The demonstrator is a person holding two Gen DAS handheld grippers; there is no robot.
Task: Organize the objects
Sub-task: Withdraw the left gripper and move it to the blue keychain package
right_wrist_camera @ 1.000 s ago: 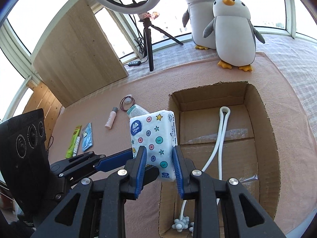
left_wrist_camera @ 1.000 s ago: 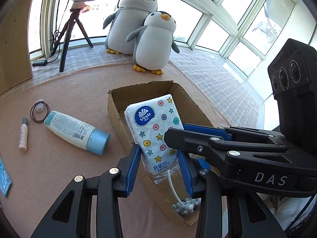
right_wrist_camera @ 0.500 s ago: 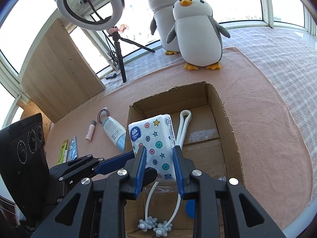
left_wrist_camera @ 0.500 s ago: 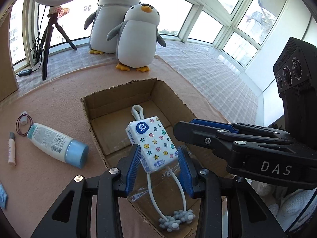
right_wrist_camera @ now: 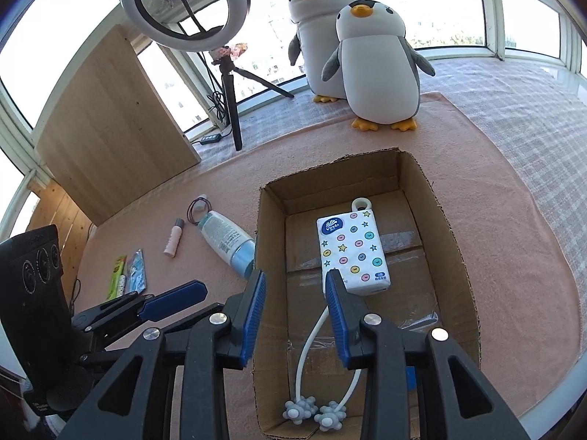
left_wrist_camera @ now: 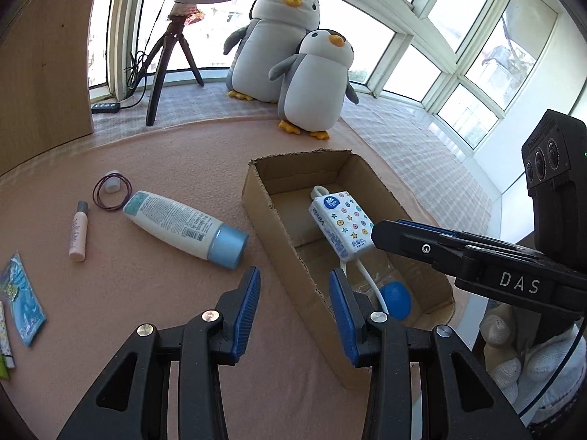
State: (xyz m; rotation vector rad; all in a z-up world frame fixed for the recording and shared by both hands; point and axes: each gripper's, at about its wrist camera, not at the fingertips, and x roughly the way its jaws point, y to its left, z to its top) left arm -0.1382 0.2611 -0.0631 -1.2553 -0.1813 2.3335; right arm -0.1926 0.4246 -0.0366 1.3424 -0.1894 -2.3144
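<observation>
Daylight pours through a curved bay of white-framed windows point(right_wrist_camera: 521, 11) onto a pale checked cover point(right_wrist_camera: 513, 84) along the sill and a pink fleece blanket point(right_wrist_camera: 488, 198) spread in front of it. Two plush penguins point(right_wrist_camera: 370, 62) stand at the blanket's far edge — the smaller in front. A ring light point(right_wrist_camera: 183, 7) on a black tripod point(right_wrist_camera: 231, 88) stands beside a light wooden board point(right_wrist_camera: 106, 124) leaning upright at the left.

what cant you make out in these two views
- Blue round object, left wrist view: partly behind the box wall; identity unclear.
- White massager, right wrist view: middle hidden under the tissue pack.
- Packets, left wrist view: cut by the edge, print unreadable.
</observation>
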